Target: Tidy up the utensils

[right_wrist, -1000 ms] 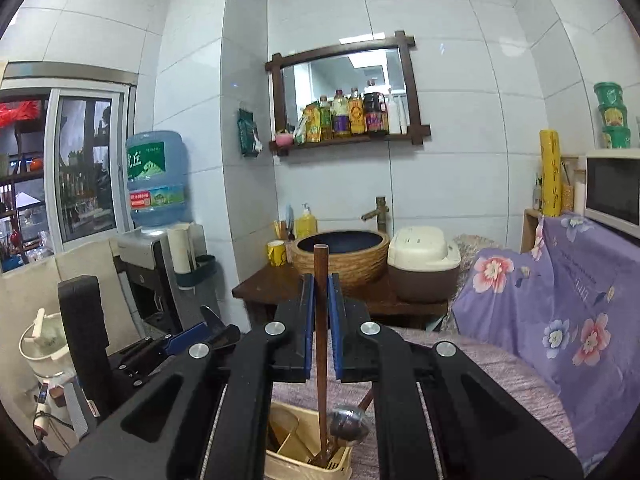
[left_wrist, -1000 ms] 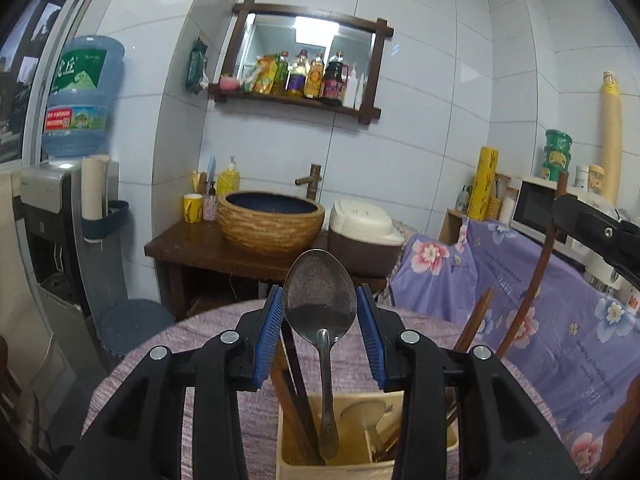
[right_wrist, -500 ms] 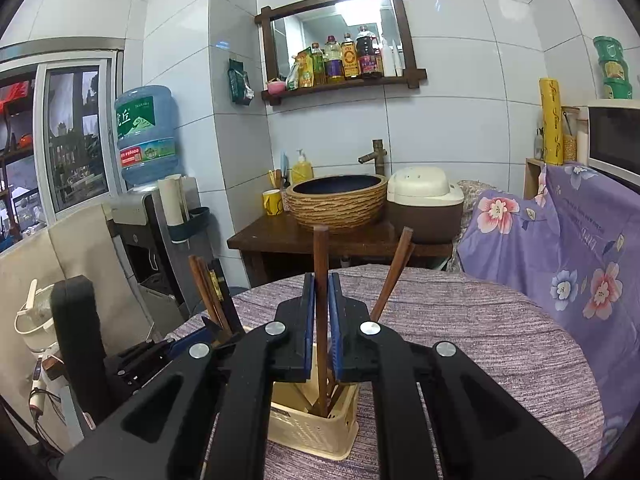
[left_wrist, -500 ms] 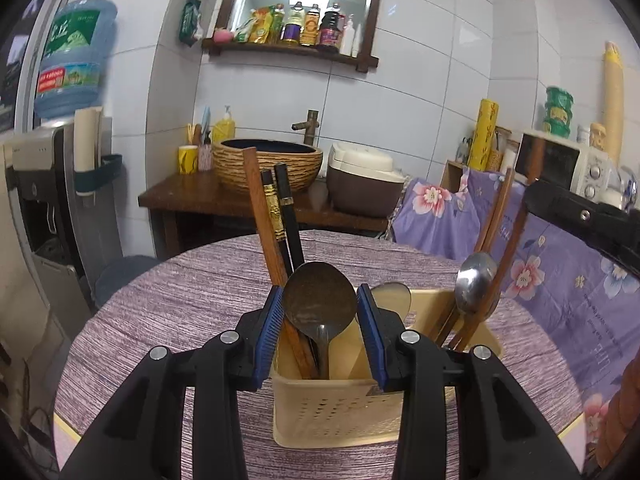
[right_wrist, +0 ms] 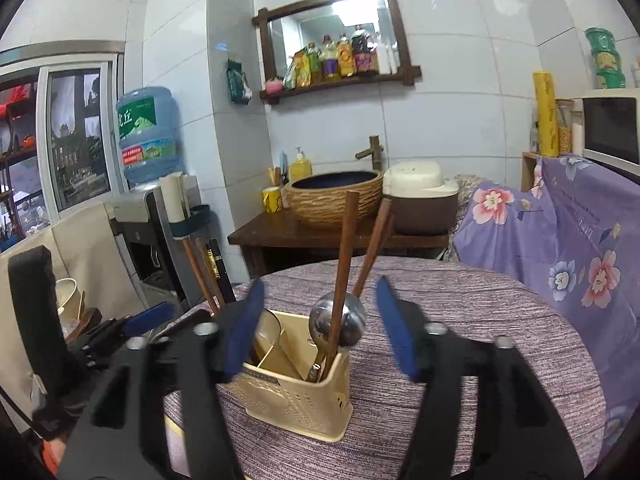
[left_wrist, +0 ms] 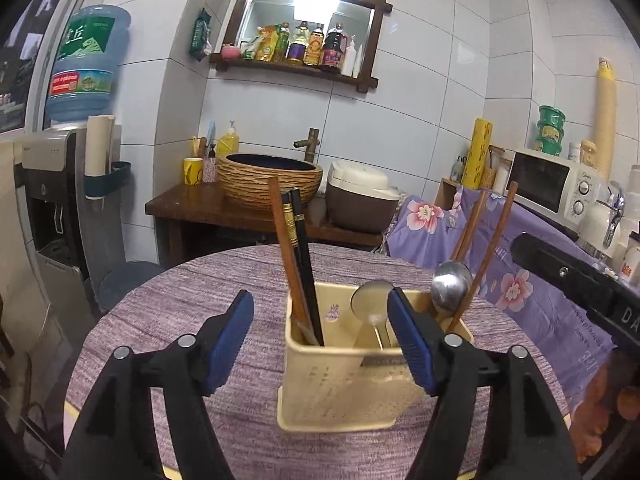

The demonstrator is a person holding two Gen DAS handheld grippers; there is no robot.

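Observation:
A cream plastic utensil caddy (left_wrist: 340, 384) (right_wrist: 296, 396) stands on the round table with the purple cloth (left_wrist: 192, 304) (right_wrist: 480, 320). My left gripper (left_wrist: 320, 338) is opening just in front of the caddy, its blue pads apart and pressing on nothing. A pale spoon (left_wrist: 372, 300) stands free in the caddy beyond them. Brown and black chopsticks (left_wrist: 294, 248) lean in its left compartment. A shiny spoon (left_wrist: 451, 282) (right_wrist: 340, 320) and brown chopsticks (left_wrist: 494, 232) (right_wrist: 346, 248) stand in its right compartment. My right gripper (right_wrist: 320, 332) is opening too, and the chopsticks rise between its pads untouched.
Behind the table stand a wooden washstand with a woven basin (left_wrist: 272, 176), a rice cooker (left_wrist: 360, 200) and a water dispenser (left_wrist: 60, 200). A flowered purple cloth (right_wrist: 568, 232) covers furniture at the right, with a microwave (left_wrist: 548, 184) on it.
Both grippers came down to the caddy and opened. The left one let go of the spoon and the right one let go of the brown chopstick; both now stand in the caddy.

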